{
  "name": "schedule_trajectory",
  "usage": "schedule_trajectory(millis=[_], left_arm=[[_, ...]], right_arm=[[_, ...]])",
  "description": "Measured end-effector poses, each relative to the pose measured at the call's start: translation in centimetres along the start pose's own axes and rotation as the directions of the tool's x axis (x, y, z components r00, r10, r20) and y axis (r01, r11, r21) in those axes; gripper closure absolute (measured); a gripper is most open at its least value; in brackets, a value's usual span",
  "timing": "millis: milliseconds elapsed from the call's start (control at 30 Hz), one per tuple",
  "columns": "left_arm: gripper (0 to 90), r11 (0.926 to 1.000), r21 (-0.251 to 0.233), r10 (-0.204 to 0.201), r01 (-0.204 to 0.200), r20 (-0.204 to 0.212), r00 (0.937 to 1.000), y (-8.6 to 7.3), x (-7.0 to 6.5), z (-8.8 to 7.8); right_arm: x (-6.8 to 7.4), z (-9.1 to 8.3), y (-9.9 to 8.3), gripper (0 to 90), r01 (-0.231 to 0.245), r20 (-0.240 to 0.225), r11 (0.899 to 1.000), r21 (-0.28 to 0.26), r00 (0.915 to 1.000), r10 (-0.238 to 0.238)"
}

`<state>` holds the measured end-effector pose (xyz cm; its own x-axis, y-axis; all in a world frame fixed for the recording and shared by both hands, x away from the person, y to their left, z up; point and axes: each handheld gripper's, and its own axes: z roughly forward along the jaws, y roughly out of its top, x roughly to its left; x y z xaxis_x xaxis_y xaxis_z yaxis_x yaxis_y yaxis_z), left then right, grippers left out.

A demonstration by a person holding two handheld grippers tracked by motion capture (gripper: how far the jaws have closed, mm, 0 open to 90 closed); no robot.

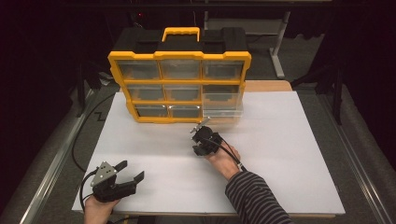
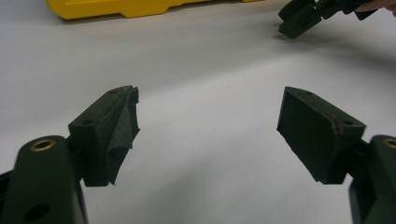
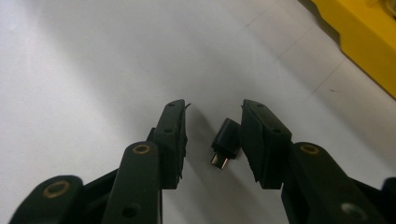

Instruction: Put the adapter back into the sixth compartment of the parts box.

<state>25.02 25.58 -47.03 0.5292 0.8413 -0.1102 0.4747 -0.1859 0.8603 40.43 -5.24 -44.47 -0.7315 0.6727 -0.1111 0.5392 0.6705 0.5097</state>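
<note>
A small black adapter plug (image 3: 225,144) with a metal connector tip lay on the white table (image 1: 280,154), between the two jaws of the right gripper (image 3: 212,140). It sat close against the right-hand jaw in the right gripper view, seemingly touching it, while a clear gap remained to the other jaw, so the pads were not yet clamped on it and the gripper was partly open. In the high view the right gripper (image 1: 204,141) pointed down at the table near the middle, just in front of the yellow organiser case (image 1: 180,86), with the person's hand (image 1: 224,158) and striped sleeve (image 1: 254,198) behind it. The case stood upright at the far side of the table, its clear drawers facing the person; the lower right drawer (image 1: 223,105) stood pulled out. Well apart, at the near left corner, the left gripper (image 1: 128,171) rested low over the table with its jaws spread wide and nothing between them; in the left gripper view its pads (image 2: 322,133) framed bare white surface
</note>
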Motion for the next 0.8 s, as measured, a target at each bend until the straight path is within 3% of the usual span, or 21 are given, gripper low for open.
schedule_trajectory(millis=[167,567,800], left_arm=[[21.2,1.0000,0.001,0.001,-0.001,0.000,1.0000,0.00,0.00,0.01],[21.2,1.0000,0.001,0.004,-0.004,-0.002,1.0000,0.00,0.00,0.00],[21.3,1.0000,0.000,0.002,-0.002,-0.004,1.0000,0.00,-0.02,-0.01]], right_arm=[[0.00,0.31,-0.07,58.1,0.012,0.020,1.000,0.026,0.9997,-0.013],[0.03,0.30,-0.01,75.7,-0.028,-0.047,0.999,0.042,0.9984,0.030],[-0.04,0.29,0.10,76.8,-0.020,-0.045,0.999,0.047,0.9987,0.022]])
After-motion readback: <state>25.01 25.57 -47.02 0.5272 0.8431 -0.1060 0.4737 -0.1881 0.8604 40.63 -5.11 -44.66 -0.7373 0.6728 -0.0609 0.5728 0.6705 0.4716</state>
